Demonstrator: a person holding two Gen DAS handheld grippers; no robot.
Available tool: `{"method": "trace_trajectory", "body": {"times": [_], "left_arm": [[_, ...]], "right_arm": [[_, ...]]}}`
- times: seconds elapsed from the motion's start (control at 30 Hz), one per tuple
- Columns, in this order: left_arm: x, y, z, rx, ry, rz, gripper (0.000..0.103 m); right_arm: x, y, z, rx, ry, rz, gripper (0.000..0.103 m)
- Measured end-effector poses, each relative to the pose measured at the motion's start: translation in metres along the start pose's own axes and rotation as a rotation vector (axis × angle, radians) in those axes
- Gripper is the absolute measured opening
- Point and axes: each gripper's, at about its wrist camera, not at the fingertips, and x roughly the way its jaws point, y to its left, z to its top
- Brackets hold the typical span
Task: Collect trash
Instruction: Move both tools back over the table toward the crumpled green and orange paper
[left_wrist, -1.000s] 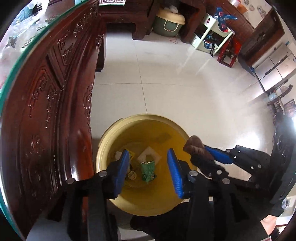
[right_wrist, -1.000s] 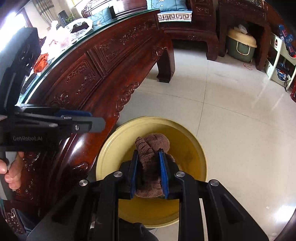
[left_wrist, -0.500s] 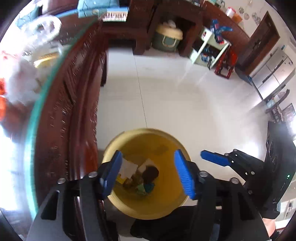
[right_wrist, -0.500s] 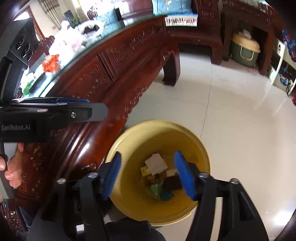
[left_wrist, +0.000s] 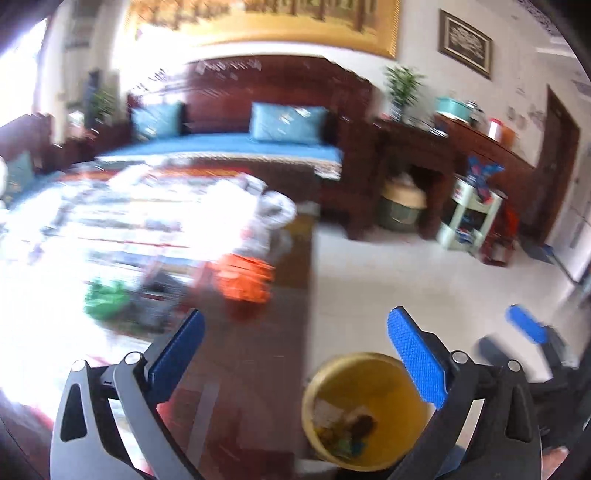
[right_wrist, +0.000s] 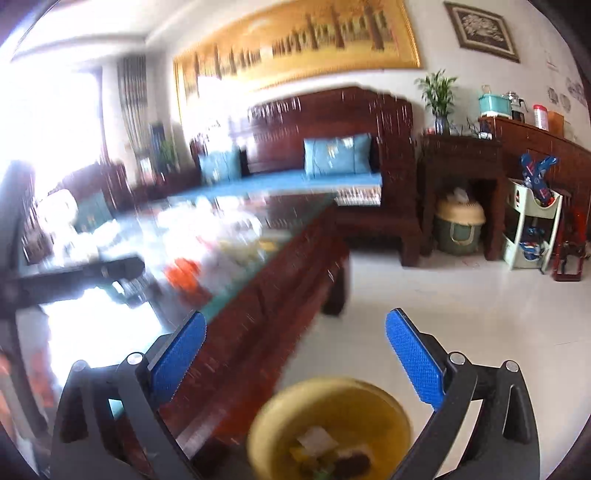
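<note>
Both the left gripper (left_wrist: 295, 354) and the right gripper (right_wrist: 295, 354) are opening wide with nothing between their fingers — the remaining trash (left_wrist: 240, 273) lies ahead-left on the table (left_wrist: 255, 369), nearer the left, the yellow bin (left_wrist: 314, 391) below.

No readable text, label, brand, number or sign in either wrist view; both are motion-blurred. The long gold-framed wall painting (right_wrist: 295, 48) on the far wall shows only picture content, no legible characters. The small dark-framed picture (right_wrist: 480, 31) at far right: pattern only, nothing to read. The red-capped canister (right_wrist: 540, 116) on the far sideboard has a label too small to make out. Blue packaging (right_wrist: 535, 177) on the white shelf unit (right_wrist: 532, 229) at far right carries marks, illegible. Items on the glass-topped table (left_wrist: 236, 369) at left are washed out by glare and blur.
</note>
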Motion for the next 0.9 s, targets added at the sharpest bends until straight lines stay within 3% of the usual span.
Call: {"method": "trace_trajectory", "body": {"times": [0.1, 0.2, 0.27, 0.43, 0.53, 0.63, 0.73, 0.83, 0.9], "left_arm": [[-0.029, 0.022, -0.001, 0.014, -0.087, 0.063, 0.099], [-0.066, 0.041, -0.005, 0.010, -0.223, 0.160, 0.099], [-0.088, 0.053, -0.004, 0.007, -0.283, 0.214, 0.099], [-0.133, 0.076, 0.004, -0.002, -0.377, 0.506, 0.099], [-0.157, 0.095, 0.004, -0.040, -0.464, 0.635, 0.099], [-0.173, 0.108, 0.007, -0.053, -0.499, 0.592, 0.099], [-0.181, 0.122, 0.006, -0.092, -0.557, 0.526, 0.099], [-0.173, 0.133, 0.009, -0.111, -0.530, 0.476, 0.099], [-0.157, 0.146, 0.015, -0.146, -0.466, 0.444, 0.099]], "right_arm": [[-0.008, 0.032, 0.011, -0.072, -0.059, 0.014, 0.095], [-0.021, 0.051, 0.021, -0.042, -0.129, -0.044, 0.095], [-0.029, 0.063, 0.029, -0.019, -0.183, 0.024, 0.095], [-0.051, 0.073, 0.045, 0.150, -0.297, 0.129, 0.095], [-0.060, 0.097, 0.050, 0.079, -0.341, 0.127, 0.096], [-0.061, 0.121, 0.054, 0.015, -0.355, 0.179, 0.095], [-0.052, 0.131, 0.060, 0.016, -0.296, 0.208, 0.095], [-0.048, 0.127, 0.059, 0.058, -0.356, 0.197, 0.095], [-0.043, 0.127, 0.060, 0.072, -0.352, 0.186, 0.095]]}}
